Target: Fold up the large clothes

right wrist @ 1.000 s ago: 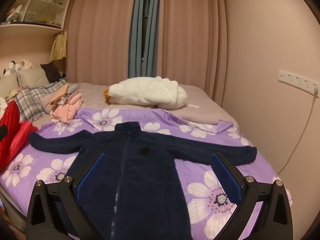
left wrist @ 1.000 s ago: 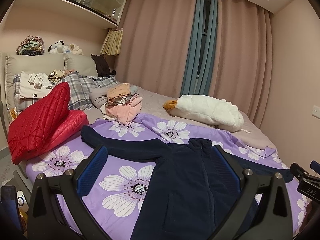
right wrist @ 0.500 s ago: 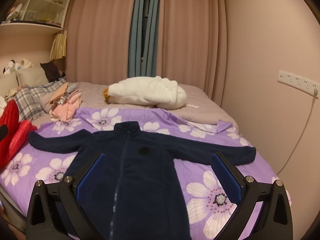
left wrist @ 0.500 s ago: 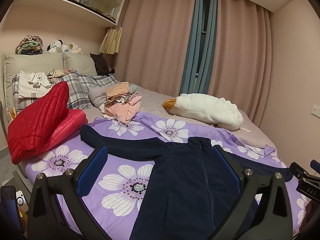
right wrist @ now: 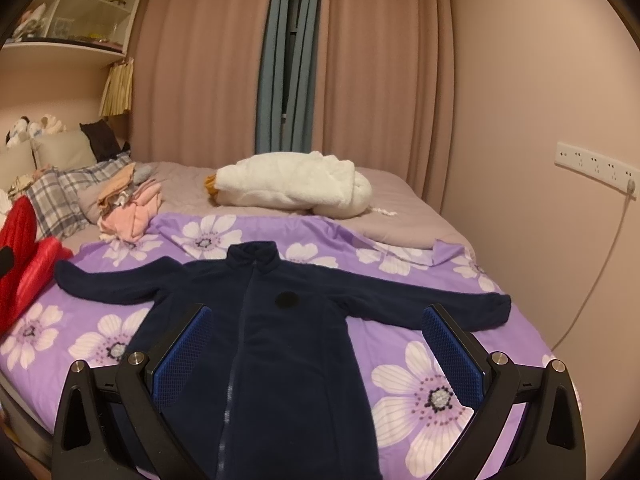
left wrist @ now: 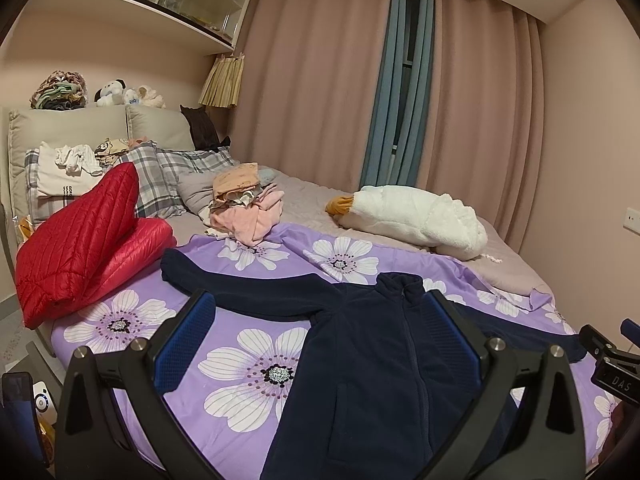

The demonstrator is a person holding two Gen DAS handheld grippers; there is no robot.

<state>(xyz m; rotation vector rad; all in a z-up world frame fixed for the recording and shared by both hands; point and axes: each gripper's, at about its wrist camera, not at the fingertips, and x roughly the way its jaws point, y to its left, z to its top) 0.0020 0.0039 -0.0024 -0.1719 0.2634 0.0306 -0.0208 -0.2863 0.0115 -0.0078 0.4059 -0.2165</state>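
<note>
A navy fleece jacket (right wrist: 280,344) lies flat and face up on the purple flowered bedspread (right wrist: 424,392), zipped, both sleeves spread out sideways. It also shows in the left wrist view (left wrist: 372,364). My left gripper (left wrist: 316,344) is open and empty, held above the jacket's left side and the bedspread. My right gripper (right wrist: 316,352) is open and empty, held above the jacket's lower body. Part of the right gripper (left wrist: 612,360) shows at the right edge of the left wrist view.
A red quilted jacket (left wrist: 80,240) lies at the bed's left edge. A pile of pink and orange clothes (left wrist: 244,208) and a white fluffy garment (left wrist: 416,220) lie farther back. Plaid pillows (left wrist: 160,176) lean on the headboard. The wall (right wrist: 560,80) is on the right.
Both grippers have drifted slightly; the view shifted a little. The jacket has not moved and both grippers stay open.
</note>
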